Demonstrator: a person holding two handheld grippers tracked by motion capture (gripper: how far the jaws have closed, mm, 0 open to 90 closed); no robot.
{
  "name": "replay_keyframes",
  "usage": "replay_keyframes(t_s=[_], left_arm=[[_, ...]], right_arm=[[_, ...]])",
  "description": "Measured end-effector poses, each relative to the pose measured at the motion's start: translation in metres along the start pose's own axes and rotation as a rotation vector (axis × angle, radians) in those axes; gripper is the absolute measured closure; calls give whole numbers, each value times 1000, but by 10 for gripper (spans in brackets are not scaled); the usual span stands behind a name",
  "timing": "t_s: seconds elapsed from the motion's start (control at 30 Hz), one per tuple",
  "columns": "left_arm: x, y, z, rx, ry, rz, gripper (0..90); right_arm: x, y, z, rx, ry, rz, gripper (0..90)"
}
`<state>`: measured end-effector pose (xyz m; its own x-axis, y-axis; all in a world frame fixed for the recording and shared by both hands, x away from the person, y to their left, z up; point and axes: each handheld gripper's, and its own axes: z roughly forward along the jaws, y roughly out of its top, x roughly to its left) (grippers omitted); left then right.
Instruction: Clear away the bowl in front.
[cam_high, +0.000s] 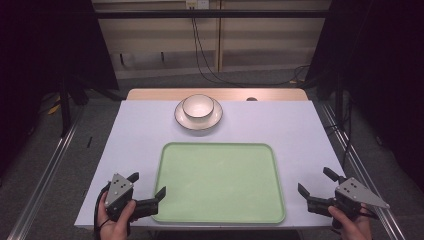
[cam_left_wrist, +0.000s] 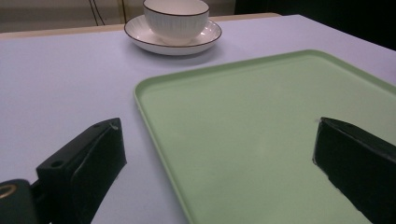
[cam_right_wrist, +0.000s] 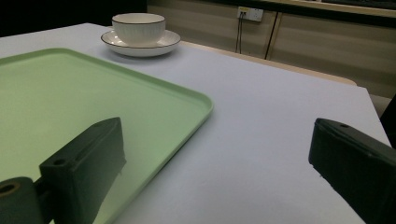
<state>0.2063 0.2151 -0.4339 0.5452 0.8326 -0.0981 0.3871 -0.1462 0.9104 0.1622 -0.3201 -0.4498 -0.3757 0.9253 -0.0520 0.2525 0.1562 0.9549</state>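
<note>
A white table (cam_high: 280, 130) occupies the centre of the high view. A pale green tray (cam_high: 218, 182) lies flat on it in the lower centre of the frame, rim raised, surface bare. A white bowl (cam_high: 198, 106) with a dark rim stands upright in a white saucer (cam_high: 212, 119) in the upper centre of the frame, beyond the tray's far edge and apart from it.

Left gripper (cam_high: 149, 188): lower left of the high view, held in the person's left hand (cam_high: 116, 222), just beside the tray's near left corner. The jaws stand wide apart with nothing between them. One jaw tip lies at or just over the tray's left rim; contact cannot be confirmed from this height. In the left gripper view, the left gripper (cam_left_wrist: 215, 149) straddles the rim: one jaw sits at lower left over the table, the other at lower right over the tray (cam_left_wrist: 261, 121). The bowl (cam_left_wrist: 175, 18) and saucer (cam_left_wrist: 205, 39) appear at the top of that frame.

Right gripper (cam_high: 316, 182): lower right of the high view, held in the right hand (cam_high: 350, 226), to the right of the tray and clear of it. The jaws stand wide apart, holding nothing. In the right gripper view, the right gripper (cam_right_wrist: 217, 149) shows one jaw at lower left over the tray (cam_right_wrist: 70, 88) and one at lower right over the table (cam_right_wrist: 271, 107). The bowl (cam_right_wrist: 138, 27) sits in the upper left.
</note>
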Motion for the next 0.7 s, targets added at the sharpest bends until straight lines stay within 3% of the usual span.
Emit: replay_keyframes(t_s=[0.6, 0.7], left_arm=[[-3, 1, -2, -5, -19, -3, 20], [-6, 2, 1, 11, -20, 15, 20]], right_arm=[[1, -1, 1, 30, 23, -9, 41], [1, -1, 1, 33, 26, -9, 41]])
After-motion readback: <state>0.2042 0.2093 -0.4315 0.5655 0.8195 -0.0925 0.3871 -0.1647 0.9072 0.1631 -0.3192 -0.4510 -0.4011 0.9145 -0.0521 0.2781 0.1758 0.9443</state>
